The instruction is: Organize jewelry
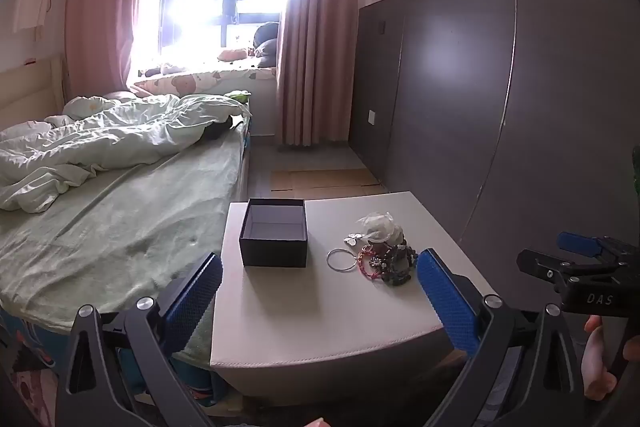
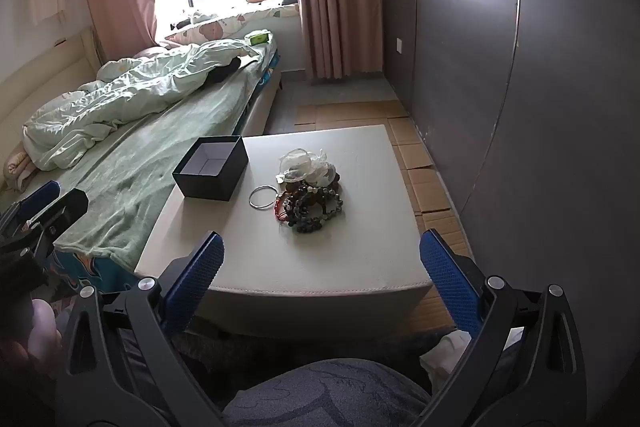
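With both the left gripper (image 1: 320, 297) and the right gripper (image 2: 322, 273) spread wide and holding nothing, it seems best to take first the thin silver bangle (image 2: 263, 197), ahead of the right gripper's fingers beside the heap of beaded bracelets (image 2: 314, 203), and carry it into the open black cardboard box (image 2: 211, 167) ahead-left.

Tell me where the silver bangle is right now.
The silver bangle lies flat on the white table, between the open black box on its left and the bead bracelet pile on its right.
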Action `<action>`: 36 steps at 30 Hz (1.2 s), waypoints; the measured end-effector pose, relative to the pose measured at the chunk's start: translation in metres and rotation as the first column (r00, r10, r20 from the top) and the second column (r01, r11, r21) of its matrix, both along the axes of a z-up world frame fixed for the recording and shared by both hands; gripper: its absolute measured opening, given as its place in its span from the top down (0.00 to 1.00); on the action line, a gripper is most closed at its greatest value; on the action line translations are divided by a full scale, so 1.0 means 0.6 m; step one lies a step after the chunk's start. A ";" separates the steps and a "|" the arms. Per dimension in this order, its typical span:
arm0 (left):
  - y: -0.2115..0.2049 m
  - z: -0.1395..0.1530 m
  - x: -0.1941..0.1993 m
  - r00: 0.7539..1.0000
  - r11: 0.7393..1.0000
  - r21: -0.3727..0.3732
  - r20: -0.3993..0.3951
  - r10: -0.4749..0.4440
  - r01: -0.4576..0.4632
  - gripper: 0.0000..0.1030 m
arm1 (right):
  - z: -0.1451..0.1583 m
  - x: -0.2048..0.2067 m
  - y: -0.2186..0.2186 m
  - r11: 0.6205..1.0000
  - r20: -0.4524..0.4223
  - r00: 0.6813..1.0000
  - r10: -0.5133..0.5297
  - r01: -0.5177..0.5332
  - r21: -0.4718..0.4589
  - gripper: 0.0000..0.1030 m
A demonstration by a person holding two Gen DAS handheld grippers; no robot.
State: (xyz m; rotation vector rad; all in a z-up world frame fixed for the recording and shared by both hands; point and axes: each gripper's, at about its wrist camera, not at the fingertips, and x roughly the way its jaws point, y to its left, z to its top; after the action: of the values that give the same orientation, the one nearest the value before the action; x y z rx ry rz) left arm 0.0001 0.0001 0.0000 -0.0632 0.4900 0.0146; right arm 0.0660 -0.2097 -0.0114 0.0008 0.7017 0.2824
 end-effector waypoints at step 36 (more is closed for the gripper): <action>0.004 0.002 -0.003 1.000 1.000 -0.016 0.012 -0.013 0.013 0.08 | 0.007 -0.006 0.003 1.000 0.015 1.000 -0.009 0.009 -0.014 0.05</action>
State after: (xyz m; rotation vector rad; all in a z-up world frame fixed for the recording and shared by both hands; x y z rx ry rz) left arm -0.0018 0.0026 0.0010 -0.0757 0.4788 -0.0025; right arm 0.0625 -0.2078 -0.0074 -0.0112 0.6886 0.2687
